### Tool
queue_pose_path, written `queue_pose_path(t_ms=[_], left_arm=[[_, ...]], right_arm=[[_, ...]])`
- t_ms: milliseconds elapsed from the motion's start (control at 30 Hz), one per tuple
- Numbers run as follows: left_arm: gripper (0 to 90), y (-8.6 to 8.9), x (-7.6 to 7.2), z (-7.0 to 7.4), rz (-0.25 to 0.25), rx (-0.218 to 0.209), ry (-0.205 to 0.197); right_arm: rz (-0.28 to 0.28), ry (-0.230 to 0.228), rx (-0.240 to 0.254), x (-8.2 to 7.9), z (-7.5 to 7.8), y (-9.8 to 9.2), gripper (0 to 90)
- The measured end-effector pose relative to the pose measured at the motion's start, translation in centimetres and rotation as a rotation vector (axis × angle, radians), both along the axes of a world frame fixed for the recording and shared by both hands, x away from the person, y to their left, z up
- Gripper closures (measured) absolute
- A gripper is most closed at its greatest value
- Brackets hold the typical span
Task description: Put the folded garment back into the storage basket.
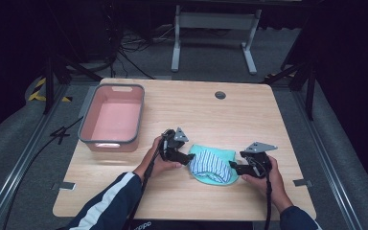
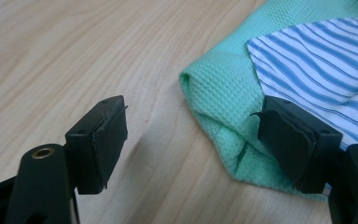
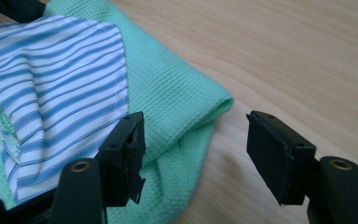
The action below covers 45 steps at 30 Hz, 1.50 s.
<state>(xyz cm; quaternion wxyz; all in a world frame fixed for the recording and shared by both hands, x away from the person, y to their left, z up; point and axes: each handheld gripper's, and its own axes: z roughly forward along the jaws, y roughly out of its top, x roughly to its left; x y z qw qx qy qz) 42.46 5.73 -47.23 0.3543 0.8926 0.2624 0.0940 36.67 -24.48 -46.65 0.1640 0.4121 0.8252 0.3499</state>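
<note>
Cloth between two low, parted claws

One counter carries one pink bin at the left of the frame, one green cloth and one blue-striped cloth at lower centre. Two grippers: left gripper, right gripper.

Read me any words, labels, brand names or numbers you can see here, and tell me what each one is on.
No readable text.
Pink bin: a pale patch on its near wall, too blurred to read.
Green cloth and striped cloth: patterns, no lettering.
Table: no markings.
</note>
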Motion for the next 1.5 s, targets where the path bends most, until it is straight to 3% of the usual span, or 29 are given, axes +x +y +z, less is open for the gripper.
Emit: queue_pose_path(t_ms=[67, 133, 300, 500, 667, 733, 900, 1100, 1500], left_arm=[[23.2, -0.3, 0.0, -0.5, -0.016, 0.025, 0.011], [23.6, -0.3, 0.0, -0.6, -0.012, 0.006, 0.018], [23.2, -0.3, -0.8, -0.7, -0.040, 0.006, 0.017], [25.1, -0.5, -1.6, -0.5, -0.075, 0.023, 0.021], [39.7, -0.6, -2.0, -0.1, -0.110, 0.033, 0.028], [52.7, -0.8, -2.4, 0.0, -0.125, 0.025, 0.036], [71.7, -1.0, -2.7, 0.0, -0.141, 0.017, 0.052], [78.9, -1.3, -2.9, 0.2, -0.148, 0.025, 0.053], [83.0, -1.6, -3.1, 0.5, -0.152, 0.038, 0.041]], right_arm=[[0.010, 0.015, -0.016, 0.1, -0.4, 0.4, 38.1], [0.014, 0.020, -0.031, 0.1, -0.7, 0.6, 37.7], [-0.006, 0.024, -0.006, -0.3, -1.0, 0.7, 36.5], [0.006, 0.028, -0.015, -0.3, -1.0, 0.6, 38.4], [0.031, 0.046, -0.020, -0.6, -0.7, 1.1, 54.1], [0.037, 0.053, -0.024, -0.5, -0.6, 1.2, 57.5], [0.050, 0.068, -0.008, -0.7, -0.5, 1.4, 72.4], [0.063, 0.070, 0.004, -0.8, -0.5, 1.5, 80.9], [0.070, 0.048, -0.010, -1.2, 0.1, 1.5, 83.0]])
